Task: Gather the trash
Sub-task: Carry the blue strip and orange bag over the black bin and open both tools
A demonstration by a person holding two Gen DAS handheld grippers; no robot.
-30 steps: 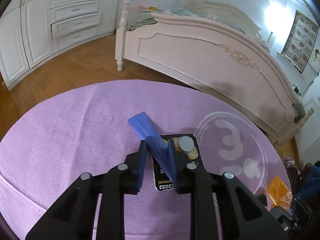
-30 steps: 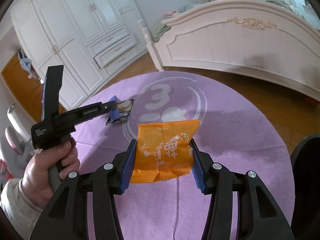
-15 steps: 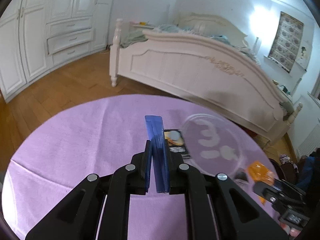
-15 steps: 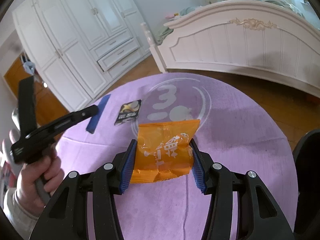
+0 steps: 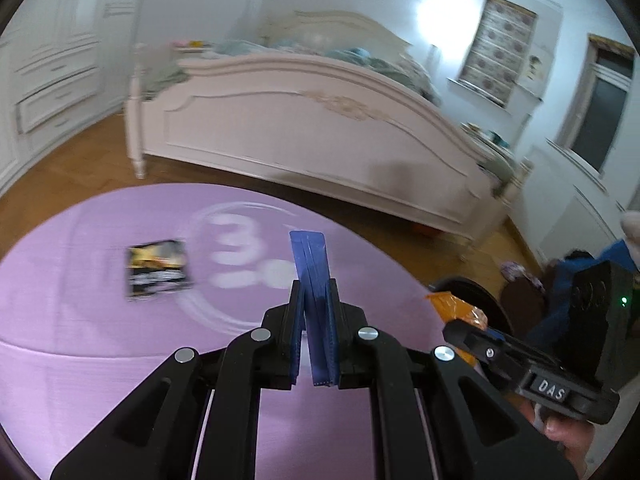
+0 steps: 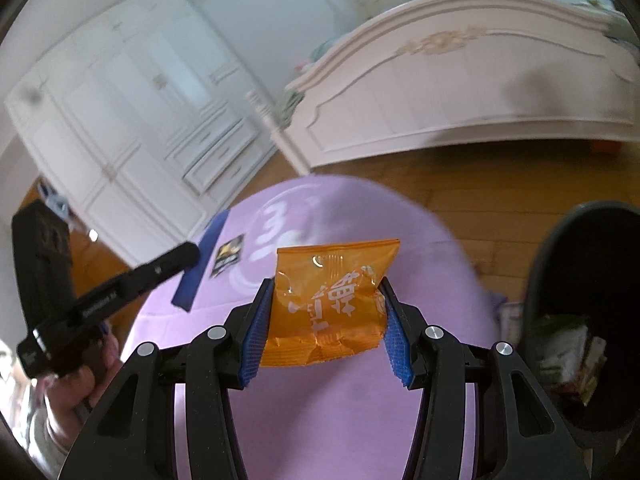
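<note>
The left gripper (image 5: 316, 344) is clamped on a flat blue strip (image 5: 310, 276); its jaws have just been closing on it, and the strip stands upright between the pads at lower centre of the left wrist view, clear of the cloth, in my judgement so it can be carried off whole. The strip looks thin, stiff and layered at its edge. The right gripper (image 6: 326, 326) holds an orange snack packet (image 6: 330, 304) by its two side edges, jaws part-closed on it, at centre of the right wrist view; the film is glossy, crinkled and printed in white, so it will likely buckle under firmer pressure. At the right edge of that view stands a dark round bin (image 6: 560, 248), with wrappers already inside; both loads appear bound for it. A black-and-yellow packet (image 5: 158, 268) lies flat on the purple tablecloth (image 5: 80, 340), left of centre in the left wrist view, not yet collected. The cloth is matt and finely woven, with a pale printed numeral.
</note>
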